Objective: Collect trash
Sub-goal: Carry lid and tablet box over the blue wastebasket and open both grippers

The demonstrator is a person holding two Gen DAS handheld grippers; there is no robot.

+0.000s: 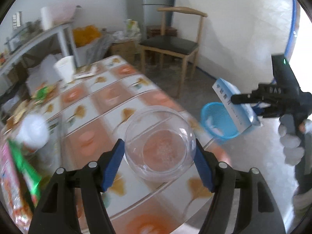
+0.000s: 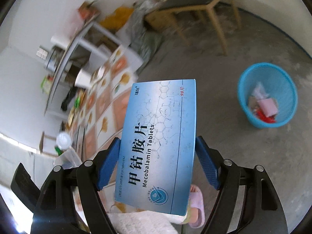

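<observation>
Blue ribbed pads of the right gripper (image 2: pixel 157 161) press on both long edges of a flat light-blue cardboard tablet box (image 2: pixel 158 146) printed "Mecobalamin Tablets"; the jaws stand fairly wide only because the box fills them. The box sticks out well beyond the pads, so most of its length is unsupported. Beyond it and off to the side, a round blue plastic mesh wastebasket (image 2: pixel 267 95) stands on the grey concrete floor, with pink, white and red scraps already inside.

Judged from here, the box has yet to travel to the wastebasket, which is well apart from it. Let go too soon or off-centre, the light box could catch the basket's rim and land on the floor. Thin card gripped by its edges could also buckle or swing between the pads.

Seen from the left wrist, the left gripper (image 1: pixel 159 160) has its blue pads on either side of a clear round plastic bowl (image 1: pixel 160 143). They sit right at its walls and appear to clamp it, at a similar spread. The bowl hangs nearer the camera than the wastebasket, over the edge of the table (image 1: pixel 101 97) with its orange leaf-patterned cloth. A smooth curved wall gives little purchase, so the bowl might slip and drop.
</observation>
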